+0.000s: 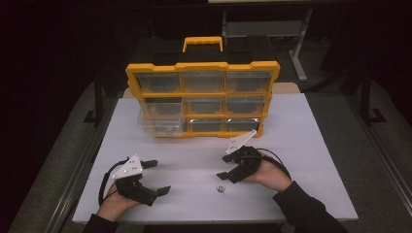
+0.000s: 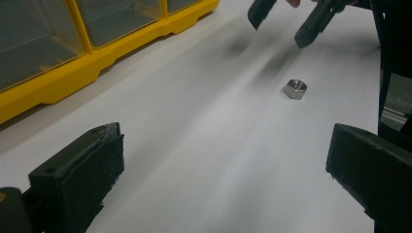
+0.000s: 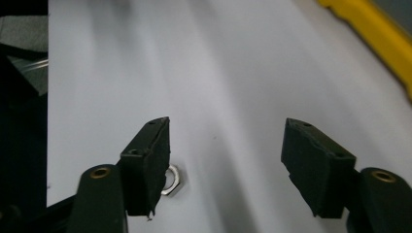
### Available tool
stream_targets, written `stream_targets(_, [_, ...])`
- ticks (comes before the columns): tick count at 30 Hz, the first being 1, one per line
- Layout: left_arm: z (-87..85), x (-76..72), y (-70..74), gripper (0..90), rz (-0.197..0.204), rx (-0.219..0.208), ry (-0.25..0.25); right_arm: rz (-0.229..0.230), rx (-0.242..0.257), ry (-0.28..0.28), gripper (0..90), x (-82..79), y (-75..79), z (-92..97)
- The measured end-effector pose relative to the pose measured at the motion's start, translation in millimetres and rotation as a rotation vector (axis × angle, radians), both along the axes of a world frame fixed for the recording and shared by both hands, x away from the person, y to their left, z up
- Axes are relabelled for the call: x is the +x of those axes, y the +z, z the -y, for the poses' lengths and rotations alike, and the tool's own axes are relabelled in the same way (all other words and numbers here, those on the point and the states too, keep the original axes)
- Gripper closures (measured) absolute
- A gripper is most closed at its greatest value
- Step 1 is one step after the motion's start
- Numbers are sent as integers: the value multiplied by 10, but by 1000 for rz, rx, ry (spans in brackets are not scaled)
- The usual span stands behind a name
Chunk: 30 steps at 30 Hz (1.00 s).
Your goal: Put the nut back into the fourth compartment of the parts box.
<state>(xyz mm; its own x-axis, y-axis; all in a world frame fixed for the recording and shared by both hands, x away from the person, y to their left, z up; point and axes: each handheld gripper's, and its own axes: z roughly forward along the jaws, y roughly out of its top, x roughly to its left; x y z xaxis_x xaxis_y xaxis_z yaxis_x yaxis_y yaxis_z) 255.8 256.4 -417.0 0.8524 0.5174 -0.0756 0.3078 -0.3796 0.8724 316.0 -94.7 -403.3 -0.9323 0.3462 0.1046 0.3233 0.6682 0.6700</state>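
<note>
No readable text, label or number anywhere.

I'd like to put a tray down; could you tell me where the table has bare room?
Free: the table right of the organizer, and the left strip beside it. Crowded: the front middle, where the nut lies between the left gripper and right gripper.

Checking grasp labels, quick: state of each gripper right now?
Left gripper: open, holding nothing, jaws wide above the table.
Right gripper: open, holding nothing; the nut lies on the table beside one jaw, not gripped.
</note>
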Motion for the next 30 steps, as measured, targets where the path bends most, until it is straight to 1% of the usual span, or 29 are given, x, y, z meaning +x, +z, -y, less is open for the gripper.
stream_targets(1, [0,1,3,0,0,-1,0,-7,-1,12,379,-17,-19,-5])
stream_targets(2, [1,5,2,0,3,-2,0,6,-17,38,389,-21,-48,-2])
stream_targets(4, [4,6,-5,0,-1,0,0,3,-21,53,412,-43,-80,-12])
stream_targets(5, [4,5,-7,0,0,1,0,-7,-22,63,424,-58,-95,-18])
stream_targets(7, [5,4,-7,0,0,0,0,-7,-36,86,441,-74,-137,-37])
stream_targets(14, [1,6,-6,0,-4,0,2,-22,-60,134,519,-141,-238,-112])
stream_targets(17, [2,6,-5,0,-3,-1,2,-30,-80,145,569,-169,-280,-134])
stream_targets(21, [3,4,-7,0,-1,-1,1,-26,-98,159,616,-193,-307,-163])
stream_targets(23, [1,6,-4,0,-2,-3,3,-9,-107,163,659,-200,-309,-172])
stream_targets(25, [0,6,-5,0,-4,-1,4,-11,-111,169,667,-202,-319,-180])
stream_targets(26, [-1,6,-5,0,-4,0,4,-8,-129,170,670,-209,-332,-189])
stream_targets(27, [1,7,-7,0,-5,-2,5,4,-128,175,671,-217,-336,-193])
stream_targets(30, [9,5,-12,0,-7,0,5,13,-136,176,682,-223,-335,-199])
